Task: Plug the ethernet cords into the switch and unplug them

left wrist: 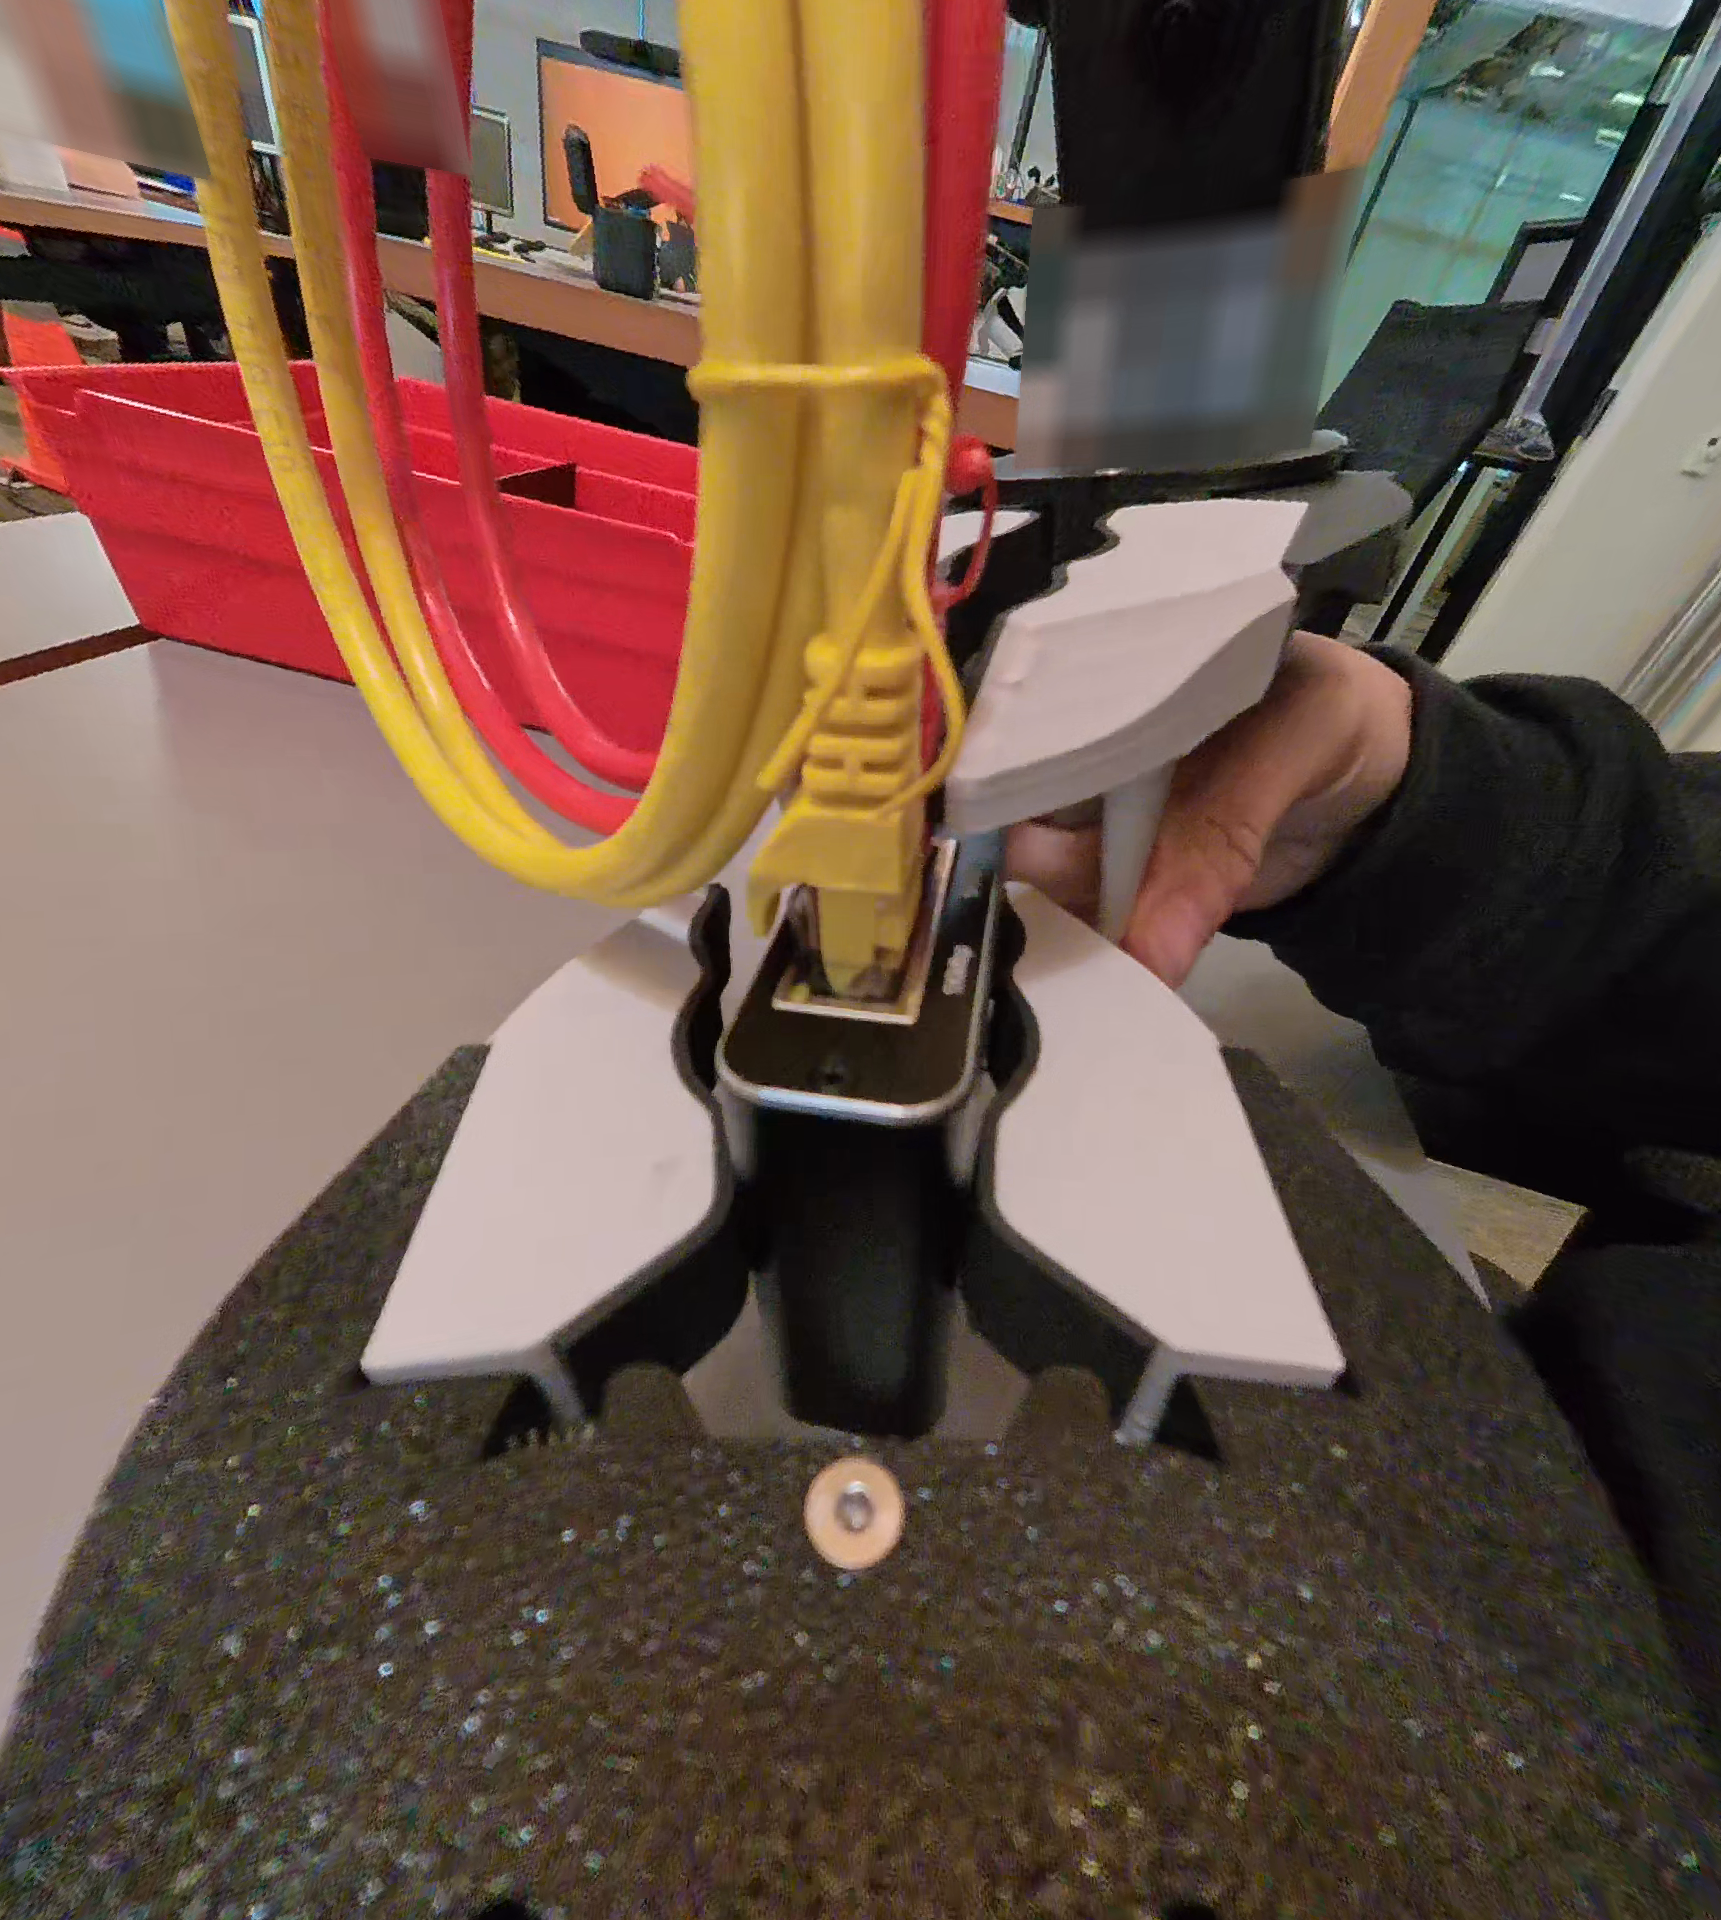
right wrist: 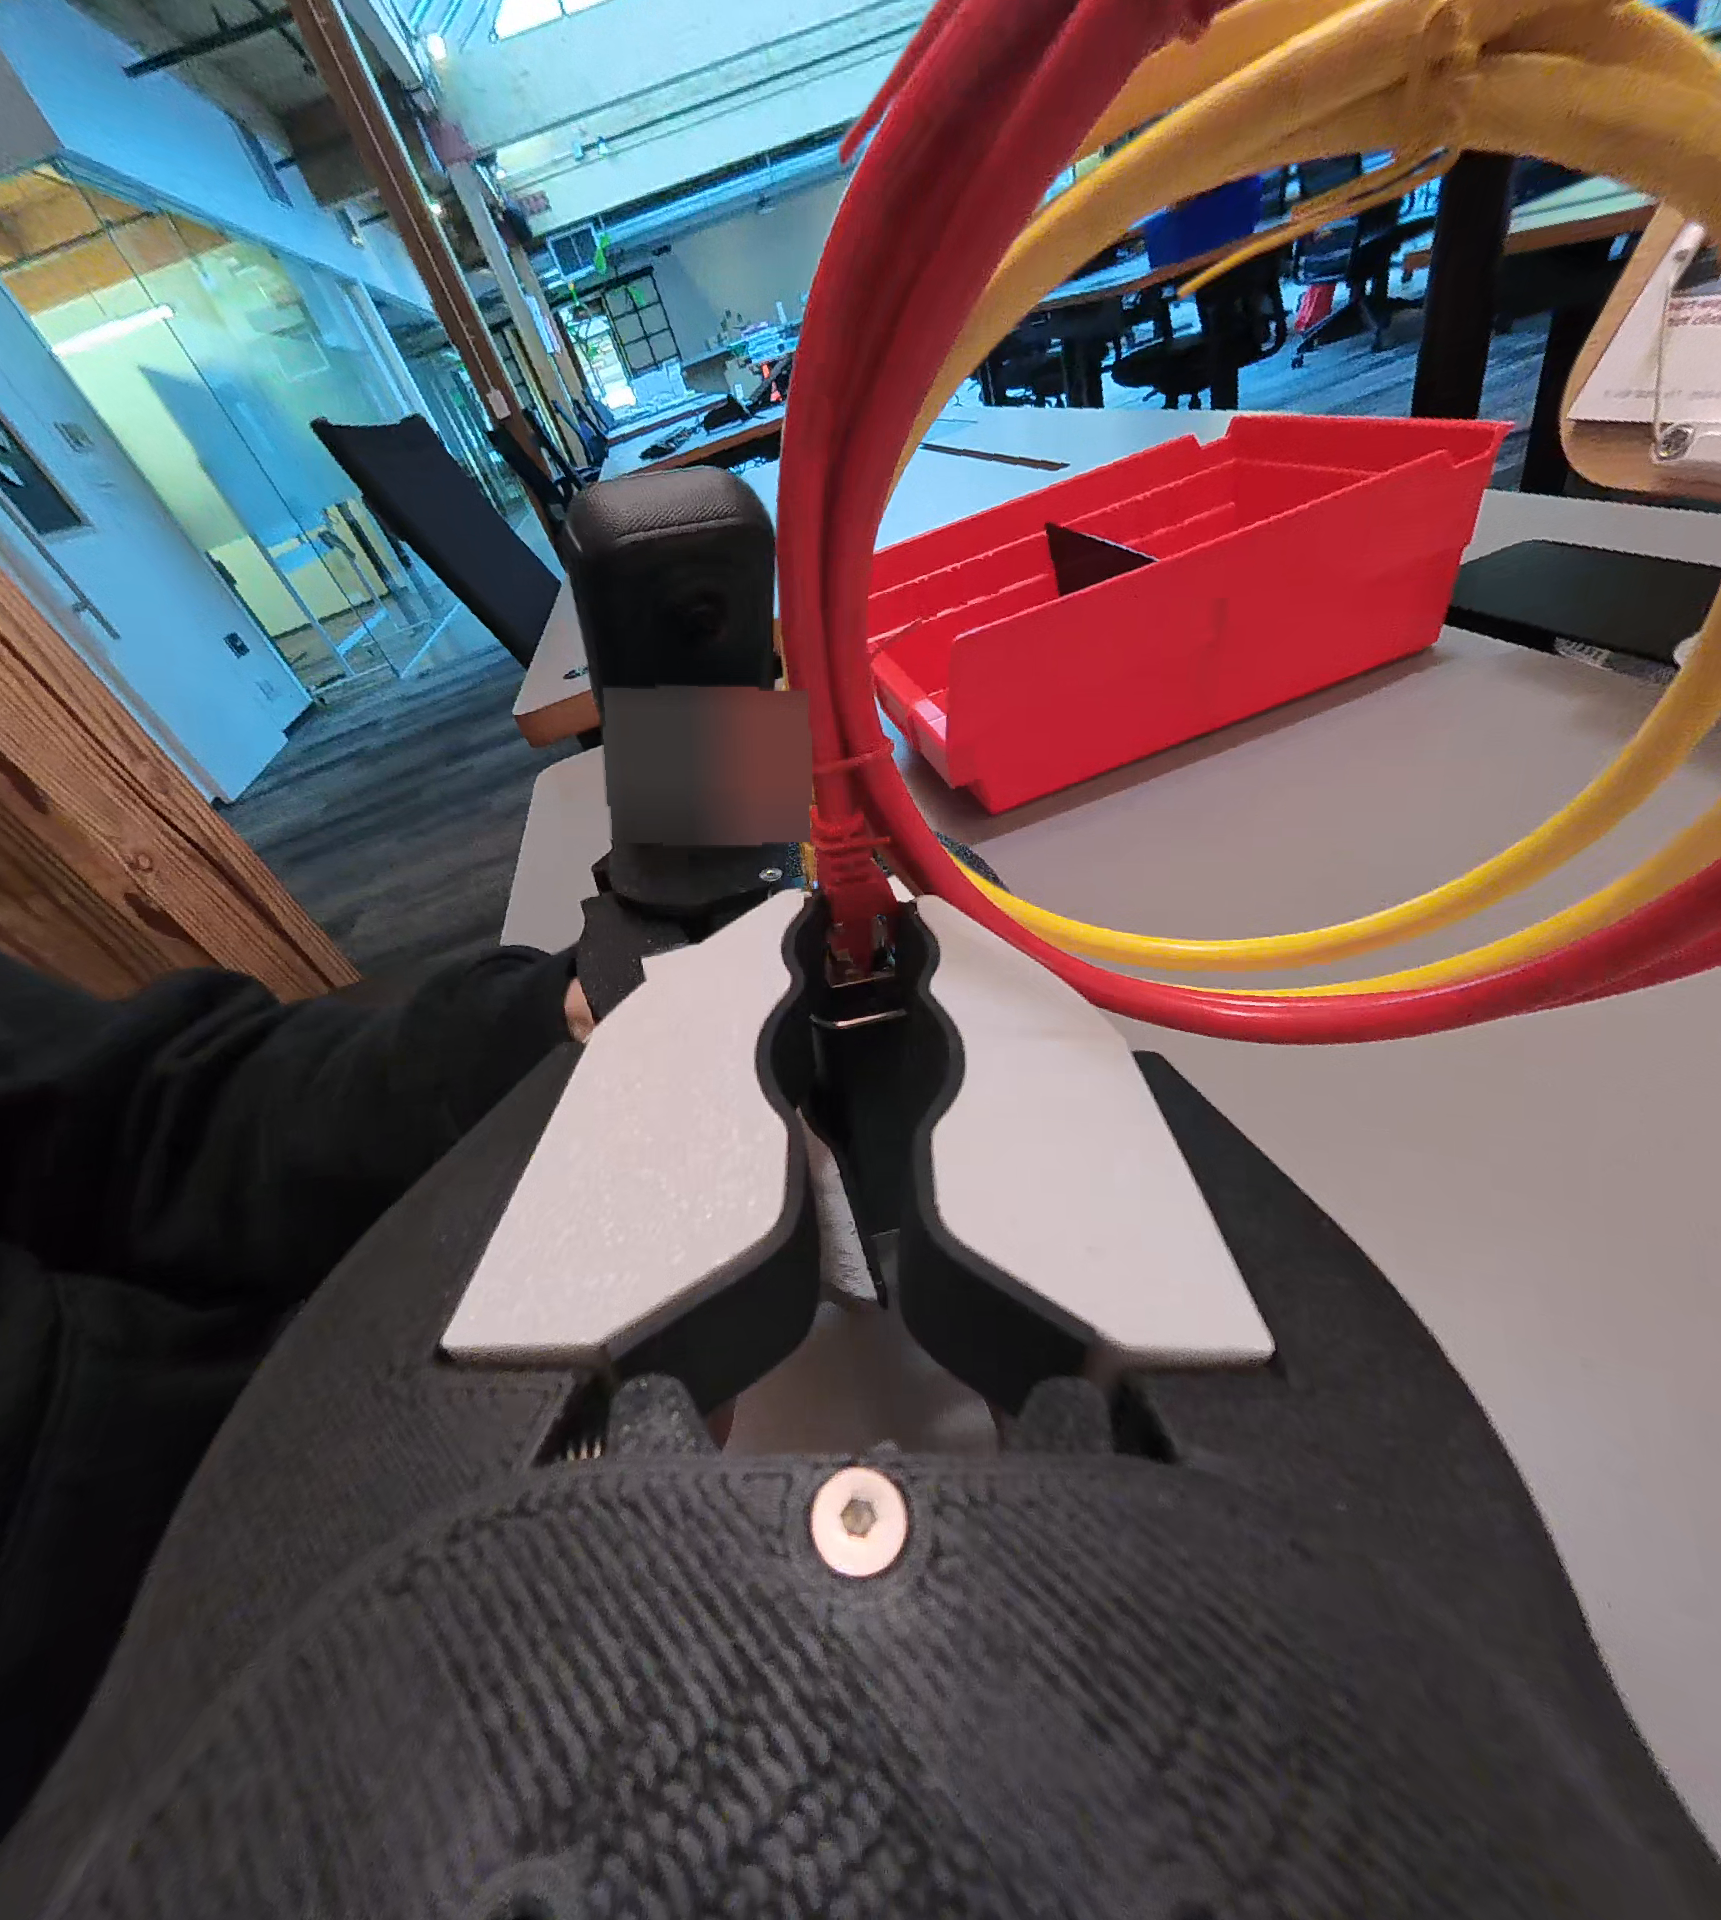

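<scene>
Left wrist view: two ethernet cords, one yellow cord (left wrist: pixel 773 582) and one red cord (left wrist: pixel 388 436), each coiled and tied with its own band, rise from a single black switch (left wrist: pixel 851 1049) at frame centre. The left gripper (left wrist: pixel 851 1060) clamps the switch between its fingers, the body's long axis running away from the camera, port face turned up. The yellow plug (left wrist: pixel 851 831) stands upright in a port. Small print on the switch's rim is too blurred to read. At centre right, the right gripper (left wrist: pixel 1095 717) sits just beside the plugs, held by a hand (left wrist: pixel 1251 790). In the right wrist view, the right gripper (right wrist: pixel 856 971) is narrowed around the red plug (right wrist: pixel 851 914), seated upright. One red bin (right wrist: pixel 1178 613) rests on the grey bench (right wrist: pixel 1458 1143).
</scene>
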Demonstrator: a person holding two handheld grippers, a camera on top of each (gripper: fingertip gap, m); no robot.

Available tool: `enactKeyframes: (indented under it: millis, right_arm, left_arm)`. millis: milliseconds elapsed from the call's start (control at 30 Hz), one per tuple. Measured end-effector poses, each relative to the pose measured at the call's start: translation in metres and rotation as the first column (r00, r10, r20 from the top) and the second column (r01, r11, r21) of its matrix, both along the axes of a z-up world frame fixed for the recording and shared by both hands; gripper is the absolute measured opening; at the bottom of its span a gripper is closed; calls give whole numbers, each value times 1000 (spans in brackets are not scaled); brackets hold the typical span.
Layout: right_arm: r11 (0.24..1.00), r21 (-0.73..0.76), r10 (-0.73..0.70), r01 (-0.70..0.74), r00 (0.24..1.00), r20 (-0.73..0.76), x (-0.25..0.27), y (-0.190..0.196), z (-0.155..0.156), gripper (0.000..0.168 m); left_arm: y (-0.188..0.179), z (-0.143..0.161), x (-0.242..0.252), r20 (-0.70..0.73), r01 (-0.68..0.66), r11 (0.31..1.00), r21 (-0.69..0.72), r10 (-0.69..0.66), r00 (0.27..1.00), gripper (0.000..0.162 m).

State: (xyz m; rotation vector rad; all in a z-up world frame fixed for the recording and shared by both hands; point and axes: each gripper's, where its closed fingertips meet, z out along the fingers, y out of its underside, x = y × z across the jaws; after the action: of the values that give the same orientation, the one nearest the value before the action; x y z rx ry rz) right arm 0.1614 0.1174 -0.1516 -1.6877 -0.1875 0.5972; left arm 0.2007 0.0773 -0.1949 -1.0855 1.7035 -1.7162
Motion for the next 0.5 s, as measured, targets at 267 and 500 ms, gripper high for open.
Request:
enactKeyframes:
  millis: [267, 500]
  right_arm:
    - [999, 19, 29, -30, 998, 48, -4, -3, 4, 14]
    - [999, 24, 33, -33, 999, 22, -6, -4, 7, 14]
  left_arm:
    - [-3, -1, -1, 5, -5, 998, 66, 4, 1000, 47]
    - [-1, 0, -2, 7, -24, 994, 110, 23, 1000, 46]
